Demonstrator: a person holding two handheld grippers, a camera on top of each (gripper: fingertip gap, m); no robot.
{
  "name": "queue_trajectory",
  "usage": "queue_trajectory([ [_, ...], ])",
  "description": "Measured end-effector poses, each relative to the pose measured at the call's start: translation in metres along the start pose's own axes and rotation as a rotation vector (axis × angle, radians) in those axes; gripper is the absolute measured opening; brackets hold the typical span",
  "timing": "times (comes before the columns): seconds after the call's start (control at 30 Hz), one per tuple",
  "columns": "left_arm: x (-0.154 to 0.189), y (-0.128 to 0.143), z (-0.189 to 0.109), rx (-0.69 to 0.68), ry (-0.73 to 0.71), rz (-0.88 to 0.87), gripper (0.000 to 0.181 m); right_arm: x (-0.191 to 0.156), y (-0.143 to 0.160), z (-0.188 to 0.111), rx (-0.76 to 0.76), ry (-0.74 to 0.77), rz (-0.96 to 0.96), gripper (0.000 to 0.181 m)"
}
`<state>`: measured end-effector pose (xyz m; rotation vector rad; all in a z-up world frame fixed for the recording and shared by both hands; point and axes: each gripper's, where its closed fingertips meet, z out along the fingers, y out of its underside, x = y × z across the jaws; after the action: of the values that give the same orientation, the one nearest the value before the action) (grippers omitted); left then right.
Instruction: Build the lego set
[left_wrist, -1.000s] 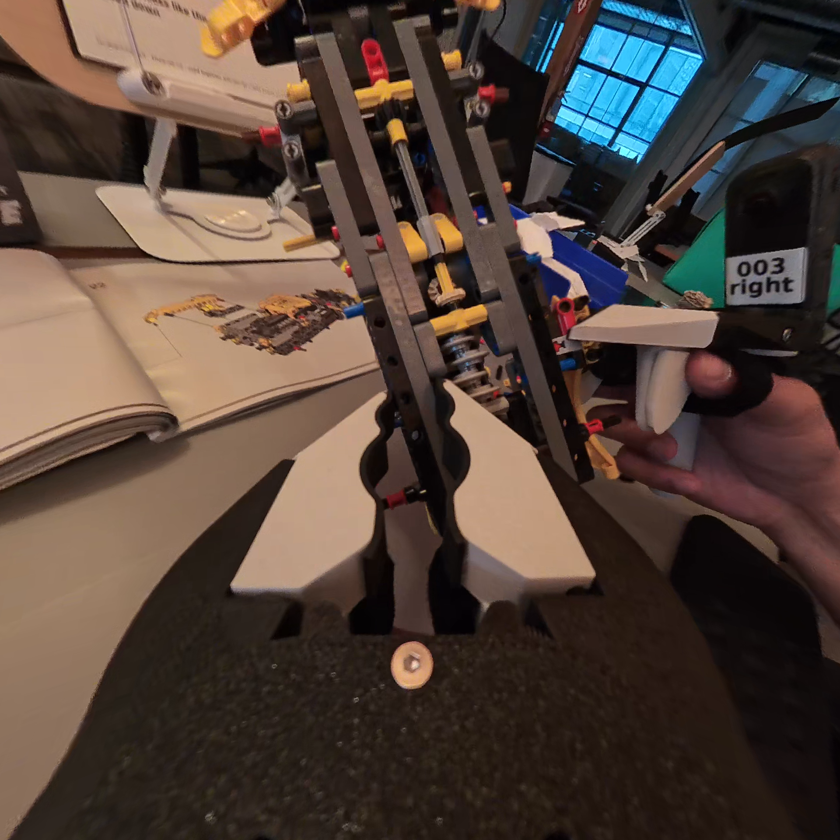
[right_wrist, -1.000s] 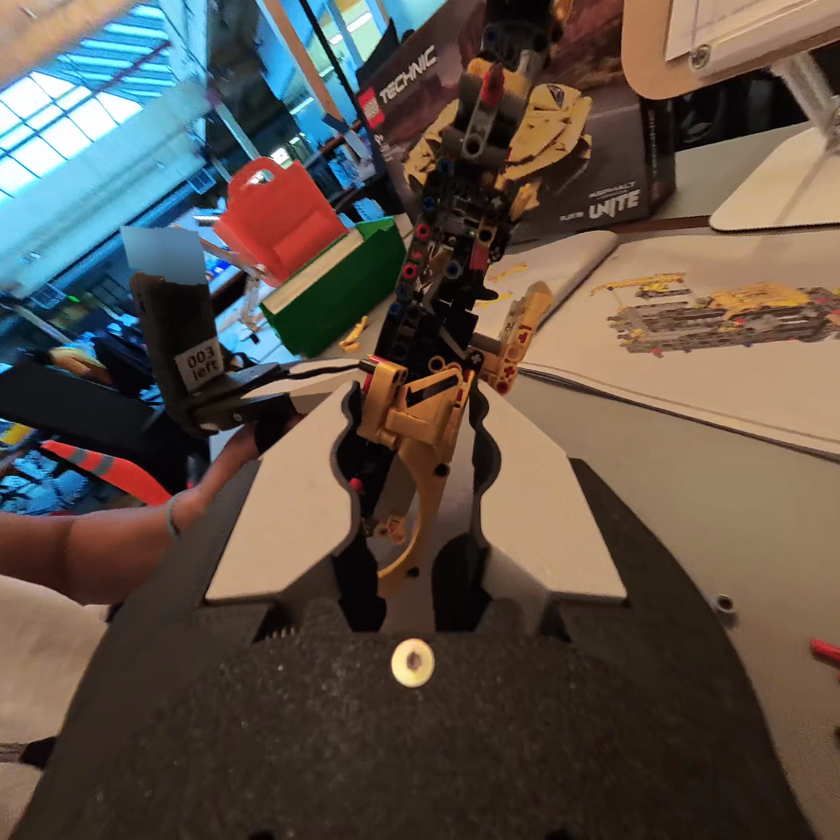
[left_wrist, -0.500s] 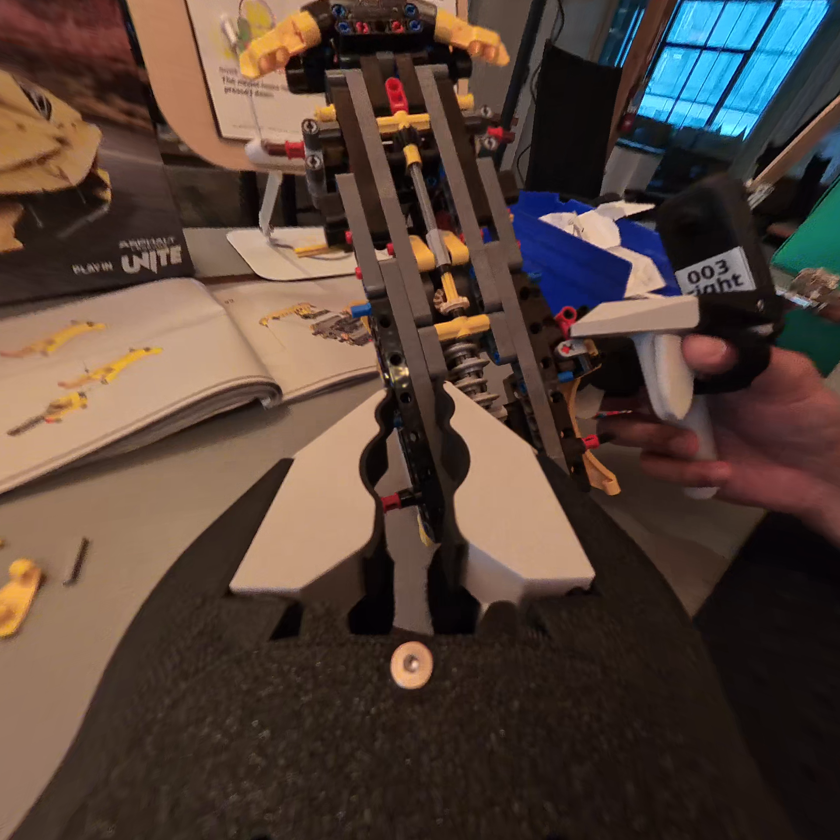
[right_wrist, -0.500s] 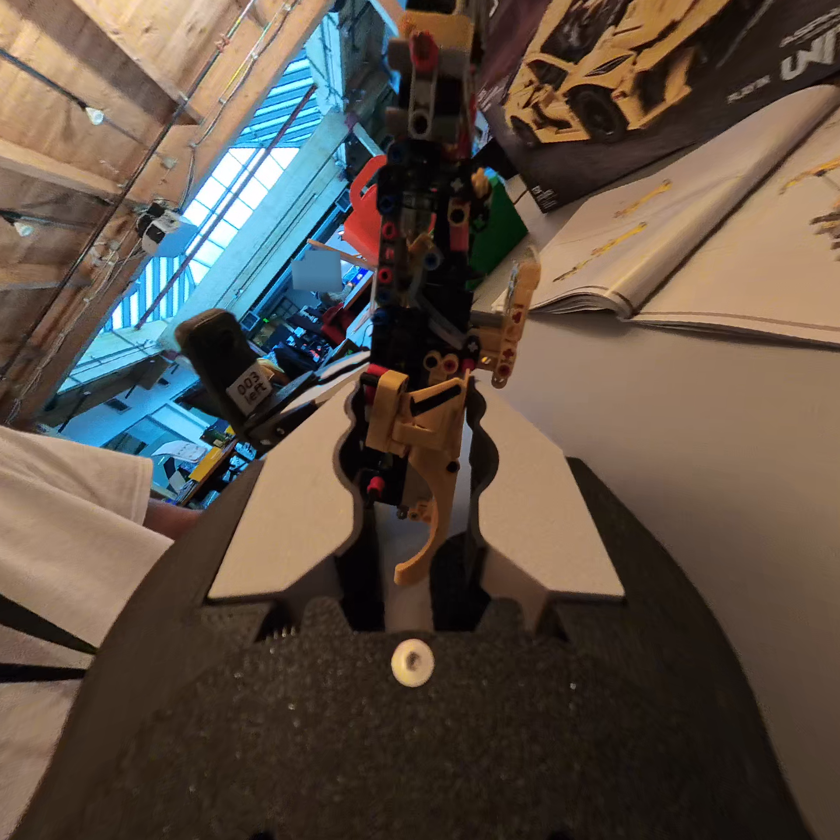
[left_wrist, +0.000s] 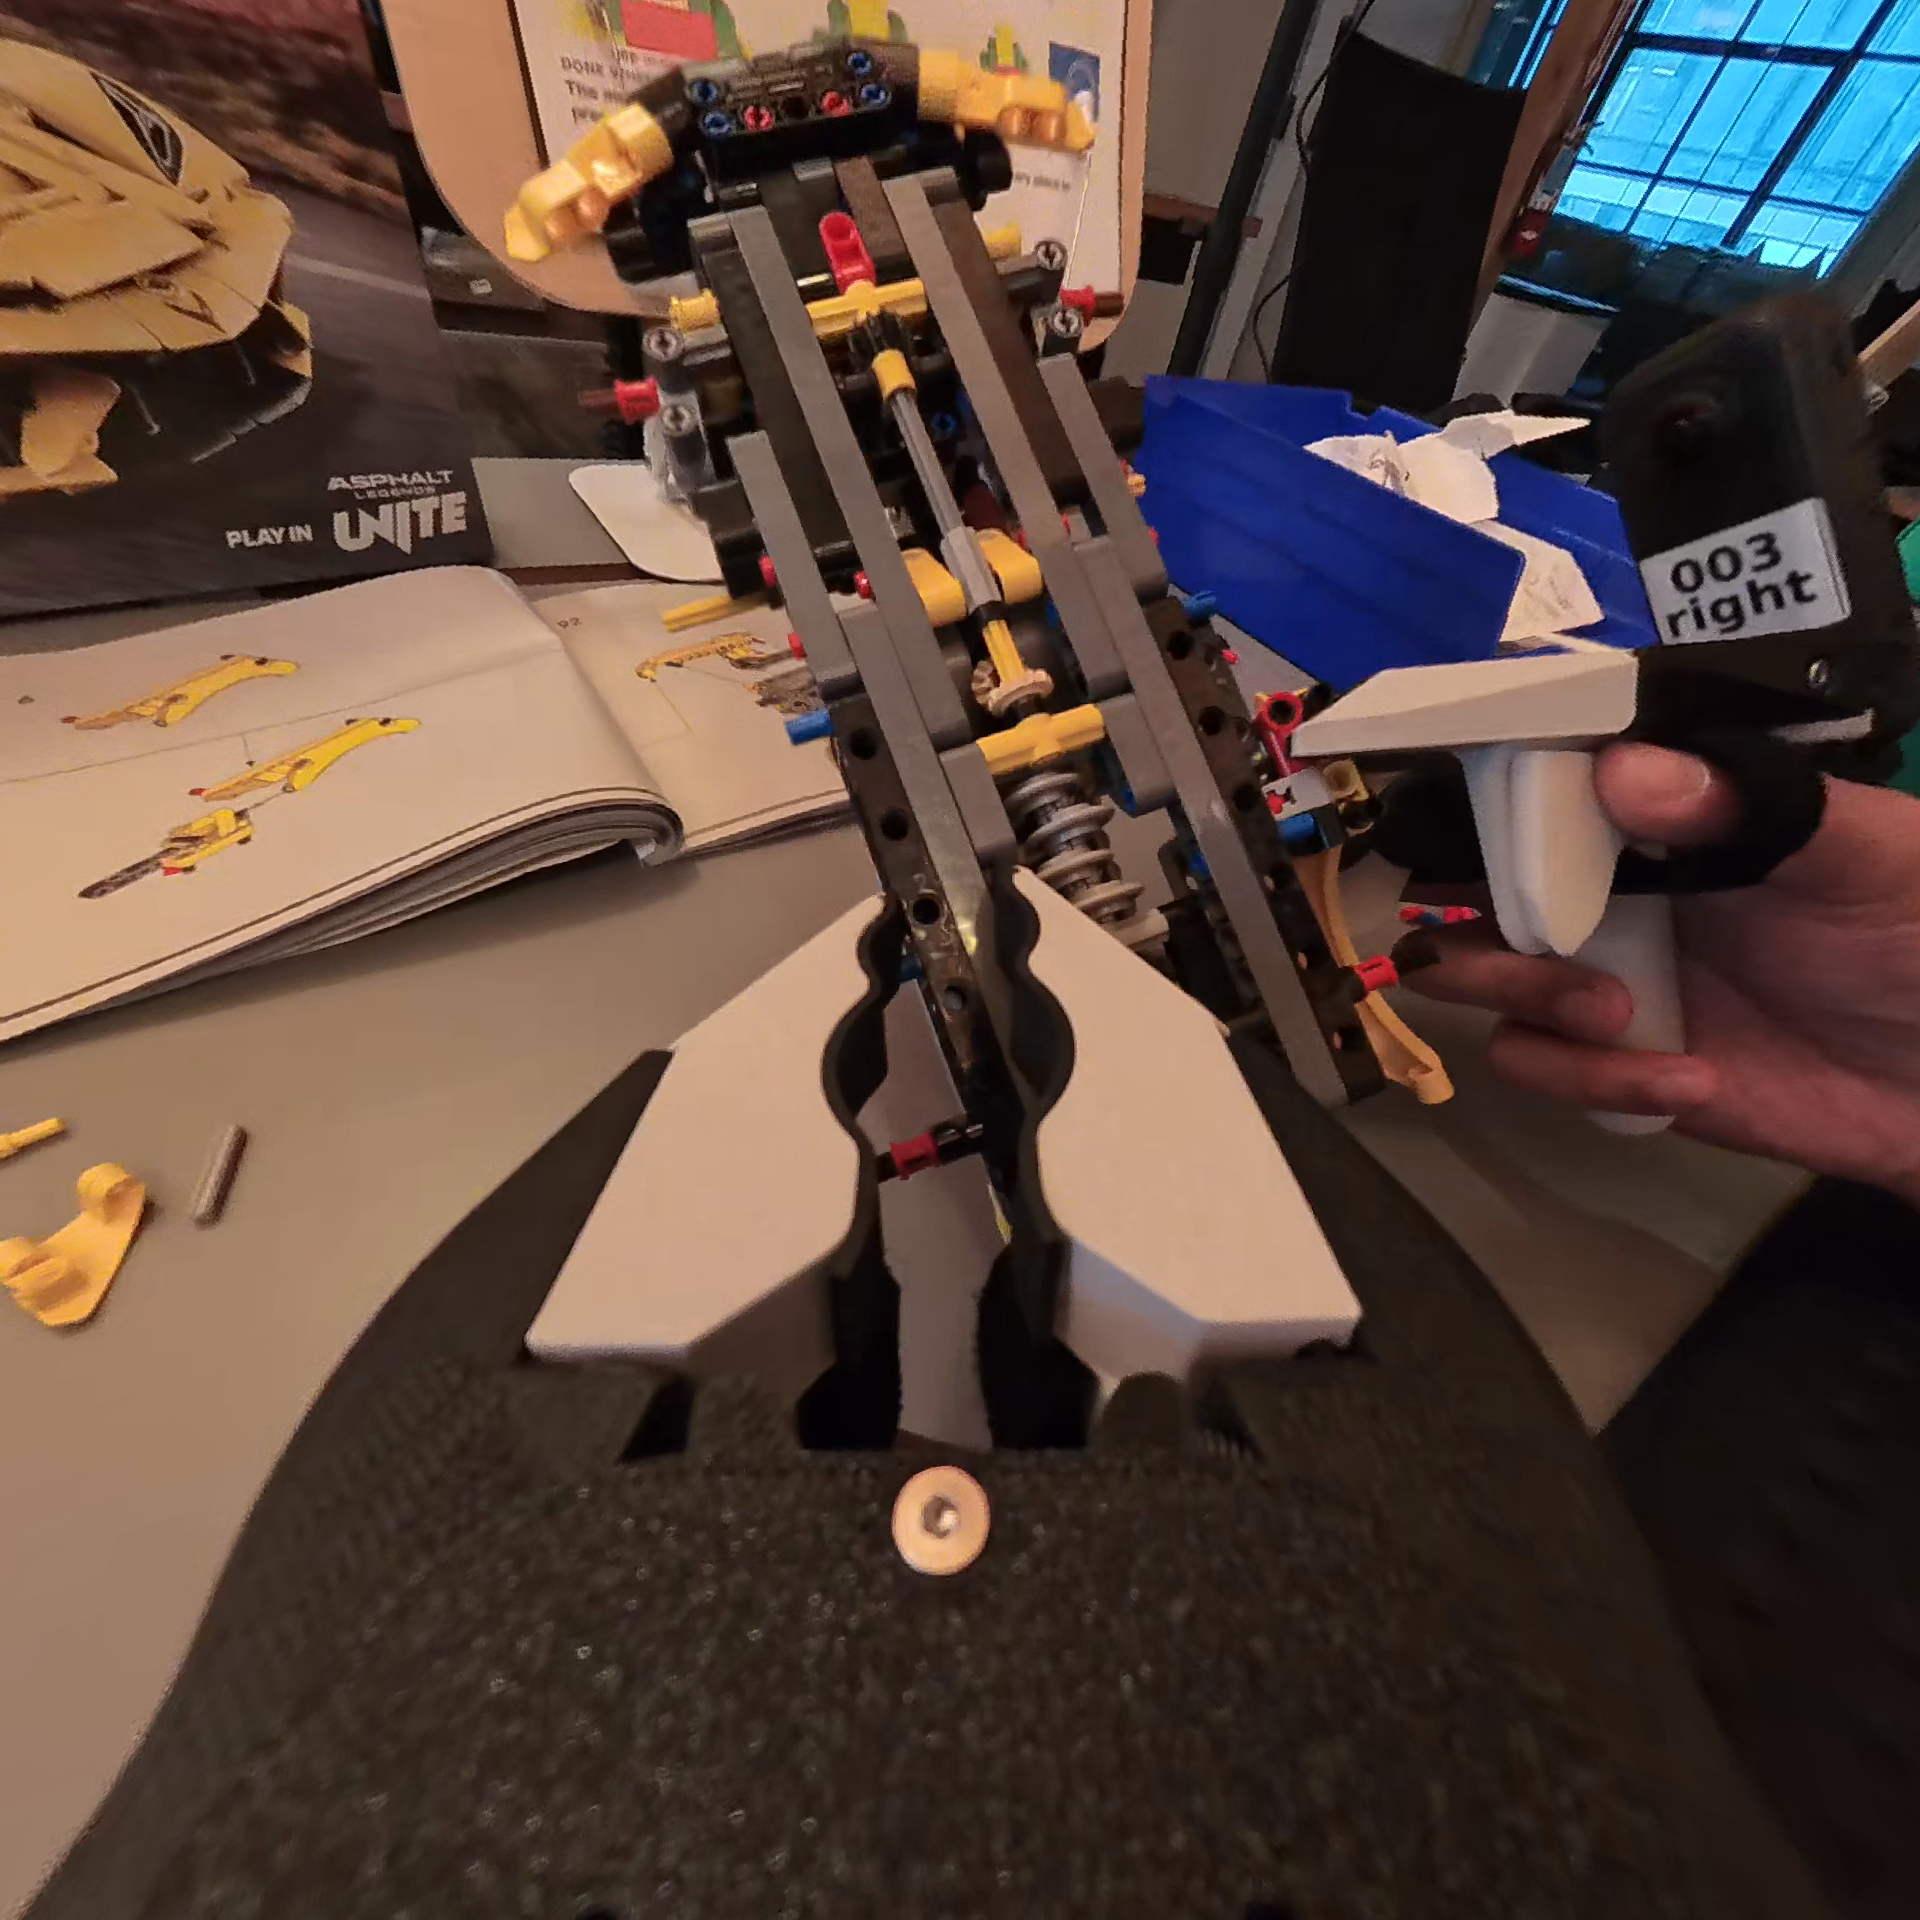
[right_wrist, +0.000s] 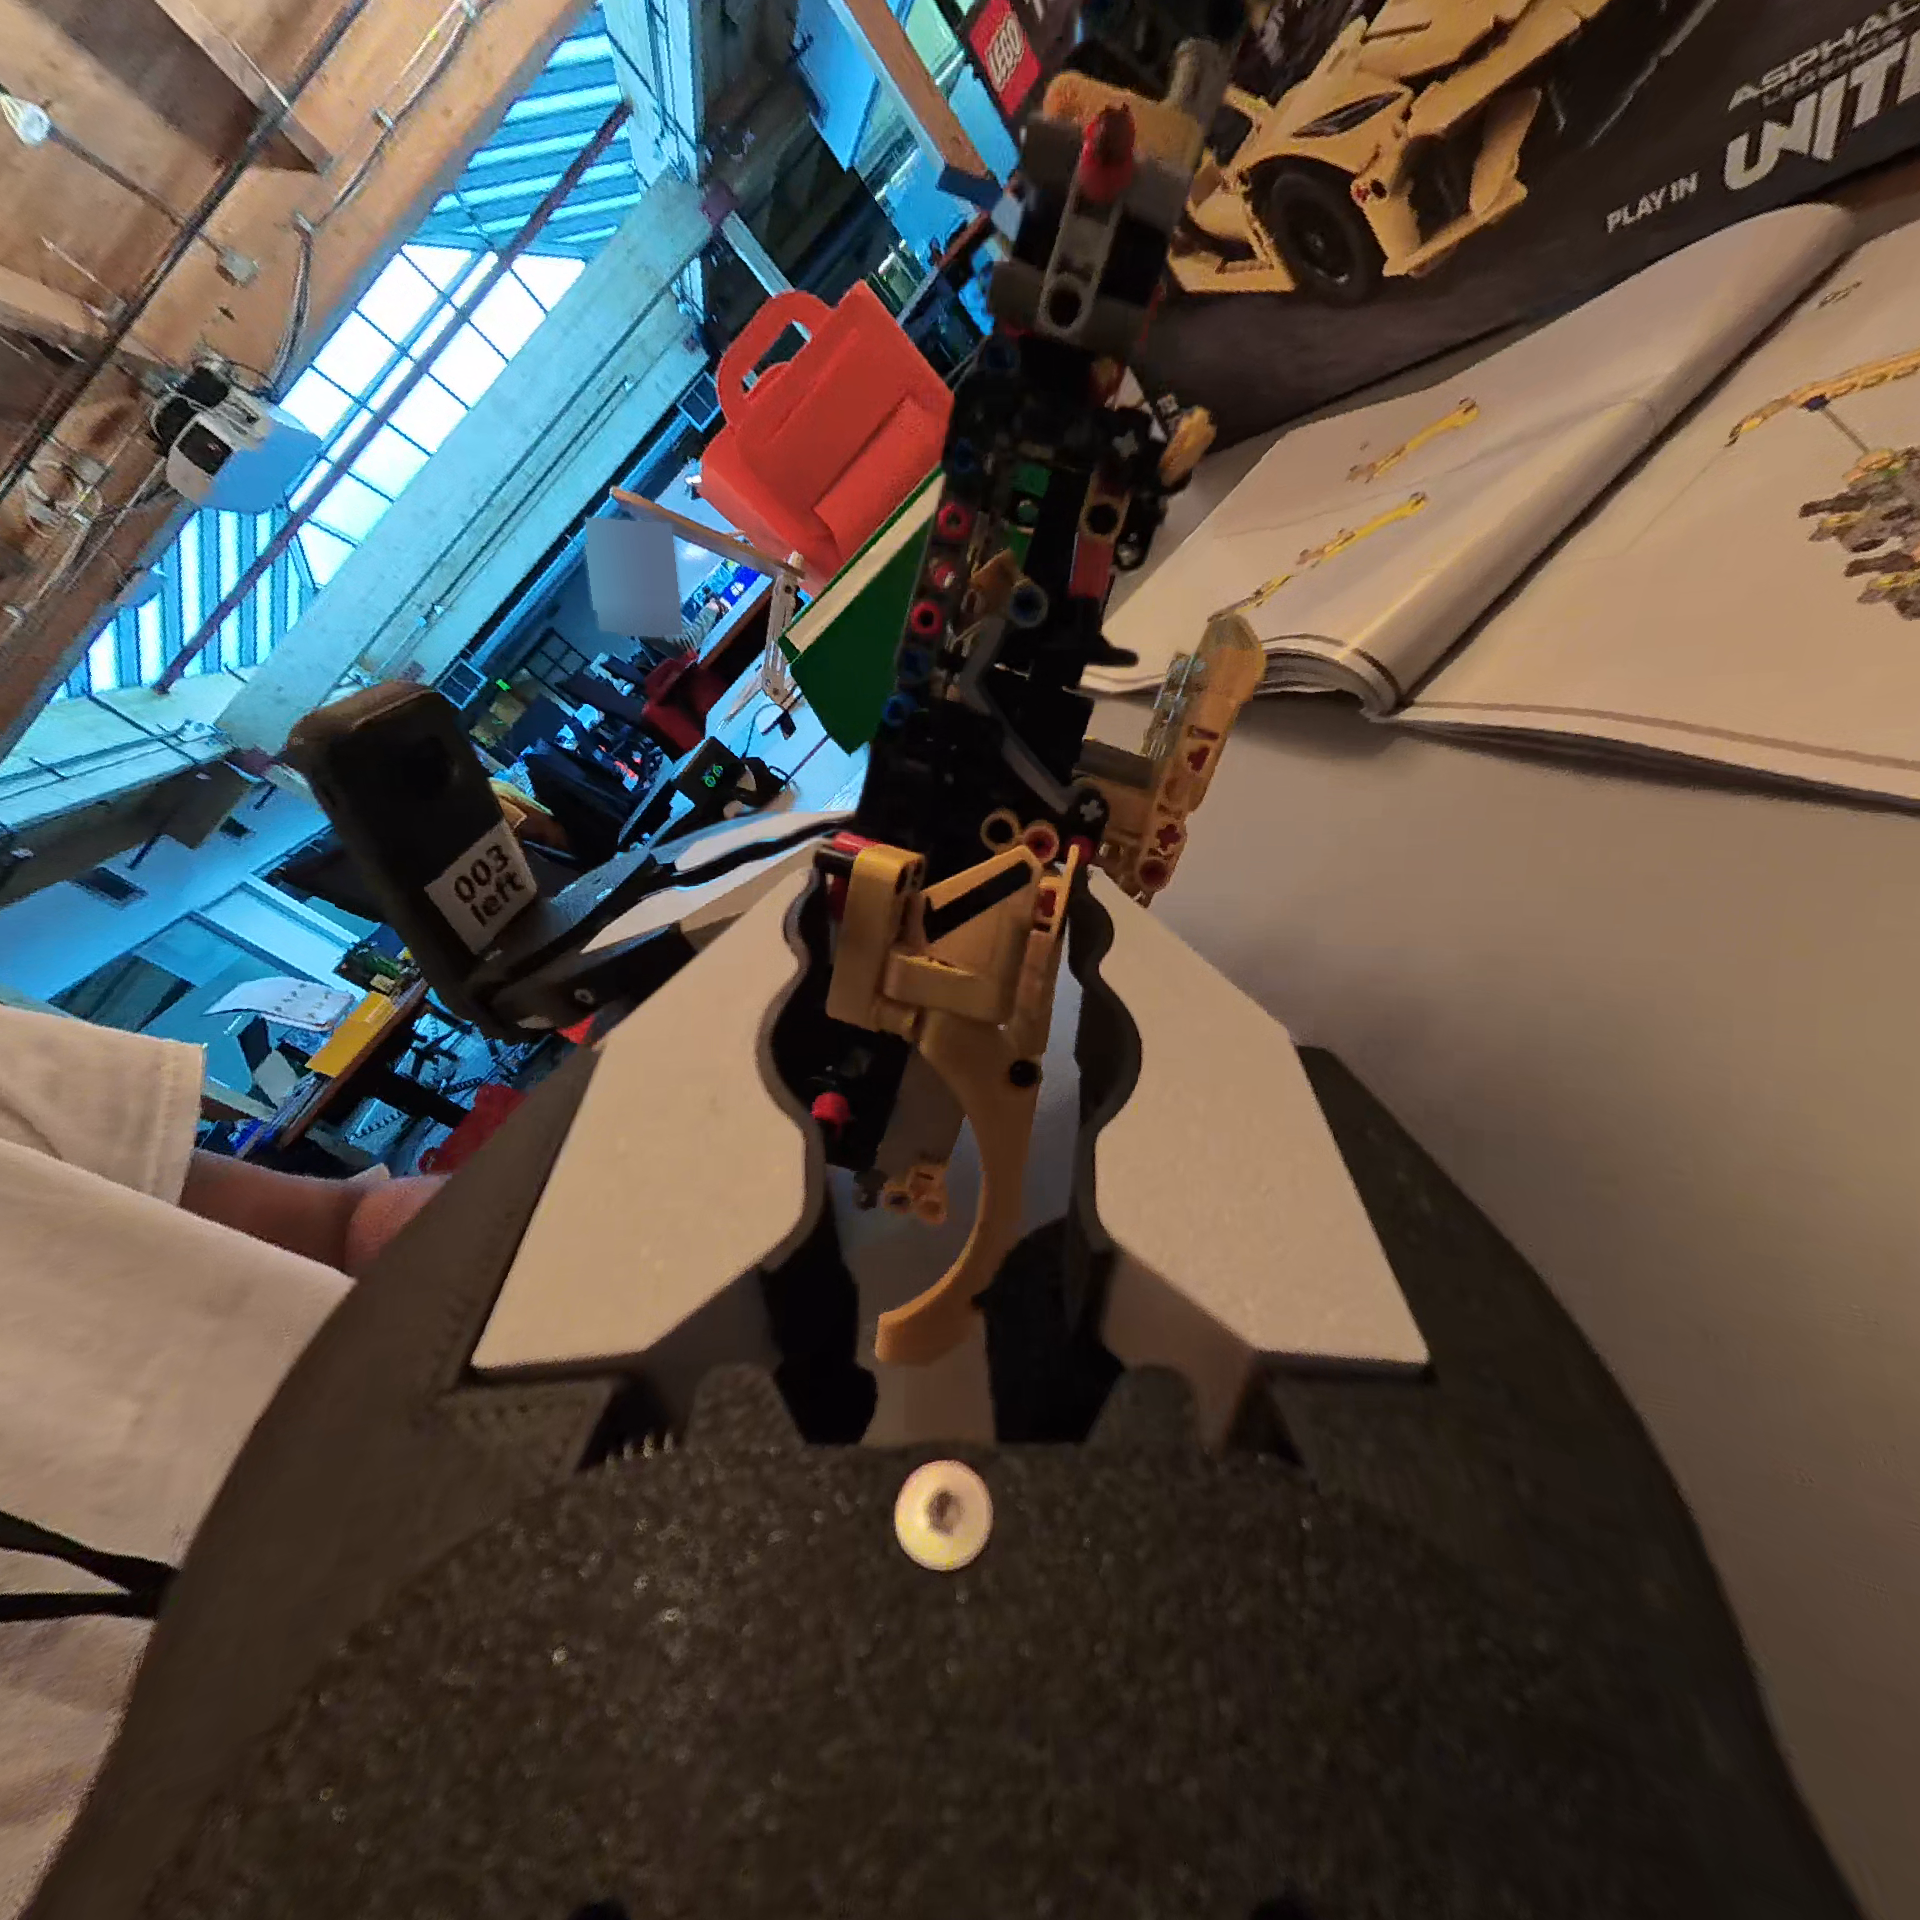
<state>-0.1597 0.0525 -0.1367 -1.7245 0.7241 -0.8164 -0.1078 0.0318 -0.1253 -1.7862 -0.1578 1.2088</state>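
A long black, grey and yellow lego car chassis (left_wrist: 914, 540) is held up off the table, underside toward the left wrist camera. My left gripper (left_wrist: 948, 935) is shut on a black beam at its near end. My right gripper (right_wrist: 940, 935) is shut on the yellow wheel-arch part (right_wrist: 956, 997) on the chassis side (right_wrist: 1018, 582). In the left wrist view the right gripper (left_wrist: 1455, 717) shows at the right, held by a hand (left_wrist: 1766, 997). In the right wrist view the left gripper's body (right_wrist: 436, 842) shows at the left.
An open instruction booklet (left_wrist: 312, 748) lies on the grey table (left_wrist: 364, 1091), with the set's box (left_wrist: 208, 312) behind it. Loose yellow parts (left_wrist: 73, 1247) and a grey pin (left_wrist: 218, 1174) lie at the left. A blue bin (left_wrist: 1351, 540) with paper stands behind the chassis.
Both grippers have turned together with the chassis: the left wrist view swung left, bringing the box and loose parts into view. The right wrist view tilted further. Both grips are unchanged.
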Motion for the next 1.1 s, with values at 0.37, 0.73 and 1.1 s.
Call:
queue_trajectory([
  [0.37, 0.011, -0.026, -0.027, 0.034, 0.25, -0.217, 0.025, -0.031, -0.02, 0.0, 0.113, -0.246, 0.049, 0.041],
  [0.73, -0.006, 0.012, -0.009, -0.113, 0.18, -0.157, 0.021, 0.013, 0.013, 0.01, -0.032, -0.086, 0.277, 0.042],
  [1.1, -0.008, 0.011, -0.009, -0.087, 0.187, -0.134, 0.0, 0.042, 0.037, 0.009, -0.167, 0.045, 0.24, 0.06],
])
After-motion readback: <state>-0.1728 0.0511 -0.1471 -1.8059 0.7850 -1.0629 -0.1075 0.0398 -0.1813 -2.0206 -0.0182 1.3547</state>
